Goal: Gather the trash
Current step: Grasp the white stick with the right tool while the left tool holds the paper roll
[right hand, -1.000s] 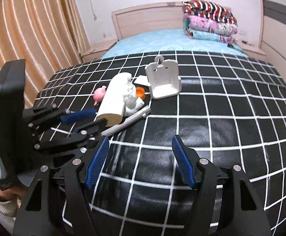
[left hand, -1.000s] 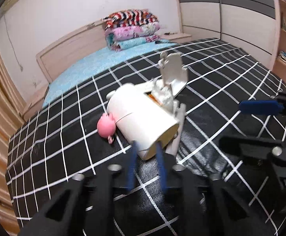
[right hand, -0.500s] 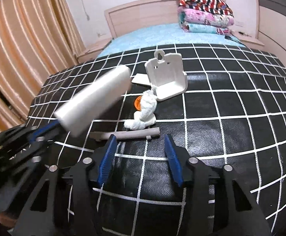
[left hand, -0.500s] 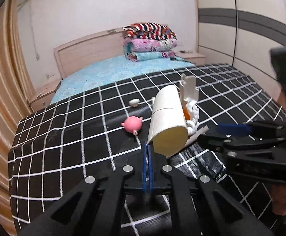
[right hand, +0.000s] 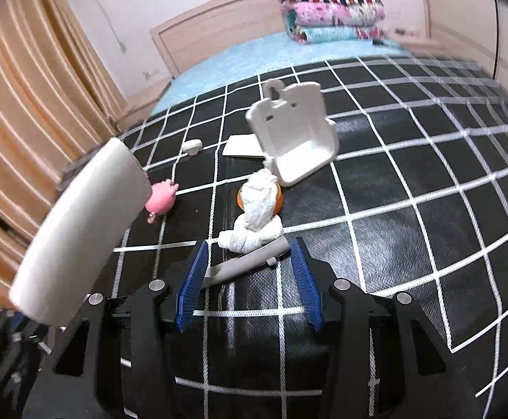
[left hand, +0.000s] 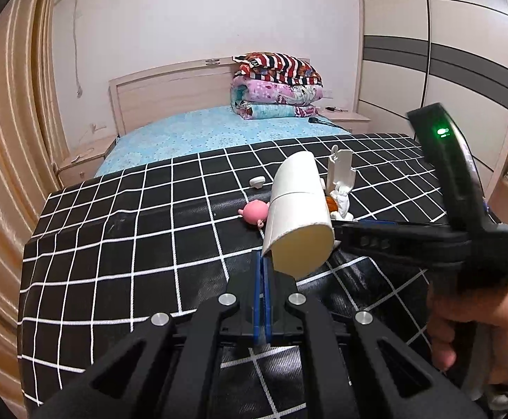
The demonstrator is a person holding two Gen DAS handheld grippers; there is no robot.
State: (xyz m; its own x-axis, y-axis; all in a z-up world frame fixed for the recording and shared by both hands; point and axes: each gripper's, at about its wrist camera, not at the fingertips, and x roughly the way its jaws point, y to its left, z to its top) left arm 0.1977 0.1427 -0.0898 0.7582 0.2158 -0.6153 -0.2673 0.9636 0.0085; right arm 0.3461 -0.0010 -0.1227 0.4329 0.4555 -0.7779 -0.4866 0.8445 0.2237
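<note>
One white cup, one pink toy, three folded blankets.

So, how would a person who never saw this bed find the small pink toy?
Start at the black blanket with white squares covering the near end of the bed. Near its middle lies a cluster of mostly white rubbish around a white plastic holder. The pink toy lies on its curtain side: small, round, the only pink thing there.

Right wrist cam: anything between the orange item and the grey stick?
Yes: a crumpled white tissue wad lies between the orange item and the grey stick, in the right wrist view.
</note>
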